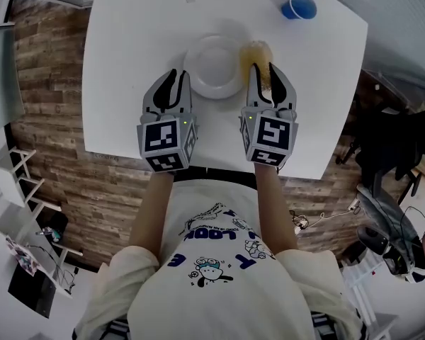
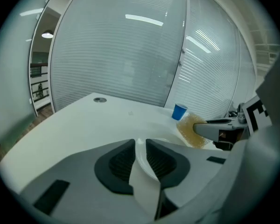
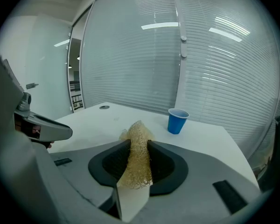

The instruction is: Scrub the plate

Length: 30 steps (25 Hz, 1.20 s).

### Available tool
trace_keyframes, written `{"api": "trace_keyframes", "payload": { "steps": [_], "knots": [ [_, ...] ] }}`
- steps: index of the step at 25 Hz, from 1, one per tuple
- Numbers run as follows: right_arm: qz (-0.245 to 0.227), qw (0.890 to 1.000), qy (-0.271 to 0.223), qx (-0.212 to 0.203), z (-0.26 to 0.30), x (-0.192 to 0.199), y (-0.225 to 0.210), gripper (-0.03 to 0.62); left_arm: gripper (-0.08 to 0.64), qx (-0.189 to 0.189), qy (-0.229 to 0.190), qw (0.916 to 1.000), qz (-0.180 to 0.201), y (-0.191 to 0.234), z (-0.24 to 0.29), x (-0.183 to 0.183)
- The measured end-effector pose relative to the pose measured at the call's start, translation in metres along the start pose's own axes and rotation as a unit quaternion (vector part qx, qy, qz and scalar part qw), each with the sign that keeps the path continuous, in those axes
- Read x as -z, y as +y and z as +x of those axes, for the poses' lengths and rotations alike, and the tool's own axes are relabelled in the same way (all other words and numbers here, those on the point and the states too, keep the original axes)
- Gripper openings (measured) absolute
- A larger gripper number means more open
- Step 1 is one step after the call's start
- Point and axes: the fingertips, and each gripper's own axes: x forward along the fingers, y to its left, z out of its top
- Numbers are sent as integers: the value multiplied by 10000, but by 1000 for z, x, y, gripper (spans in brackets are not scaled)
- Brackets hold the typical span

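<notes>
While the right claw (image 1: 263,73) is clamped on a tan mesh scrubber (image 3: 138,153), the left claw (image 1: 178,76) has its jaws a bit apart, with the near-left rim of the white plate (image 1: 214,66) sitting in the gap. Can't see the pads squeezing it, looks loose to me. Plate lies flat on the white counter (image 1: 127,83), just ahead of both claws and between them. Scrubber pokes out past the right claw's tips, right at the plate's right edge; can't tell if it touches. Blue cup (image 1: 299,7) stands well off toward the far right corner.
</notes>
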Motion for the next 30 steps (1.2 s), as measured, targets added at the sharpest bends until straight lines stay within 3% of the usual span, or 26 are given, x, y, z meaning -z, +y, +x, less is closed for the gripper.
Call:
{"api": "trace_keyframes", "payload": {
  "steps": [10, 26, 30],
  "knots": [
    [17, 9998, 97, -148, 8, 5, 11, 101, 152, 183, 560, 9933, -999, 6, 10, 27],
    [16, 9993, 205, -300, 18, 18, 12, 101, 152, 268, 883, 9895, -1110, -3, 25, 38],
    [71, 9992, 178, -349, 20, 18, 11, 101, 153, 334, 1079, 9854, -1278, -6, 28, 41]
  ]
}}
